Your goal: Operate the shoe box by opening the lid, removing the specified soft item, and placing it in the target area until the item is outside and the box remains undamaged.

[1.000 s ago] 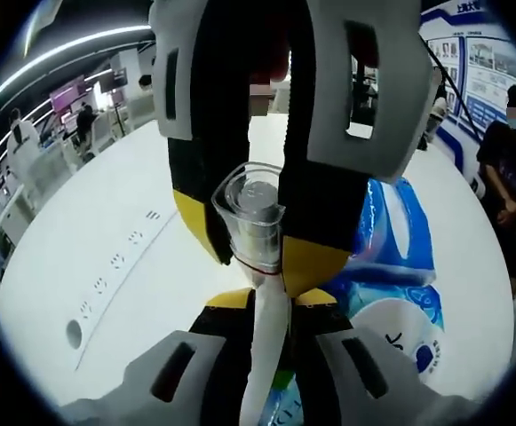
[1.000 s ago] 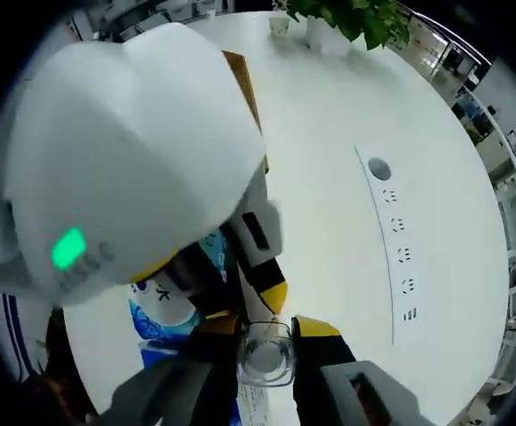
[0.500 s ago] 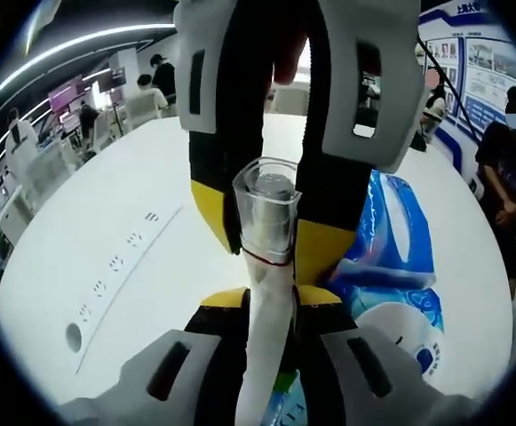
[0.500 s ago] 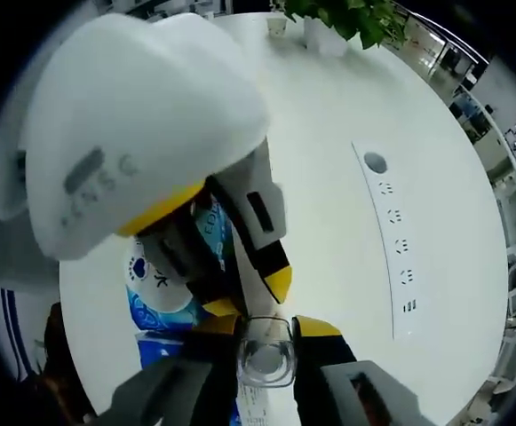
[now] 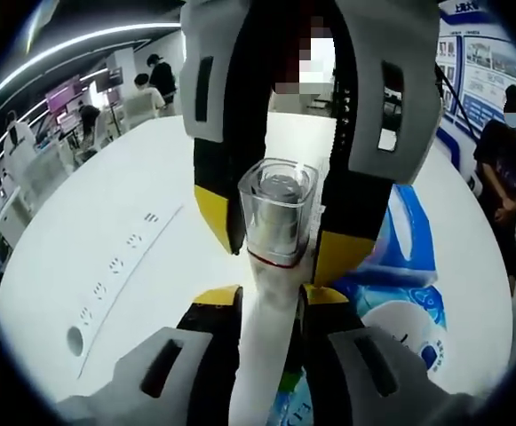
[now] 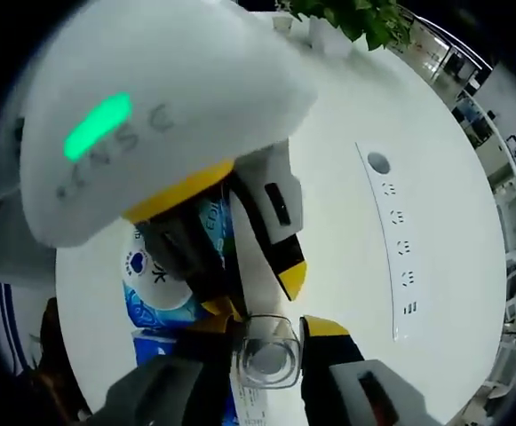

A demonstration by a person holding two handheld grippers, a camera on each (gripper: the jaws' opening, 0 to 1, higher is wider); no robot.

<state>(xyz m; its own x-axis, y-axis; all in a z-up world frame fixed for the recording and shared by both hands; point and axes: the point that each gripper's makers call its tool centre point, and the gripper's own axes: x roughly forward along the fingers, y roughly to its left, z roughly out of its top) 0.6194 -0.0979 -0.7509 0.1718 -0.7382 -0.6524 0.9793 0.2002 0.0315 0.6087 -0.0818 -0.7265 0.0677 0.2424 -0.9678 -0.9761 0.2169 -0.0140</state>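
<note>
Above the white bench (image 5: 107,222), my left gripper (image 5: 266,297) clamps a white tube (image 5: 262,337); my right gripper (image 6: 266,327) pinches what looks like its clear cap (image 6: 266,355), beside a blue packet (image 5: 400,266).

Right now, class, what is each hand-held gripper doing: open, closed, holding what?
Left hand-held gripper: closed on the white squeeze tube with clear square cap.
Right hand-held gripper: around that tube's clear cap; whether it clamps cannot be told.

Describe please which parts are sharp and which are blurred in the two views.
Left gripper view: the clear plastic cap on the white tube is sharp, the background soft. Right gripper view: the near white gripper housing is blurred; the white table bends from fisheye.
</note>
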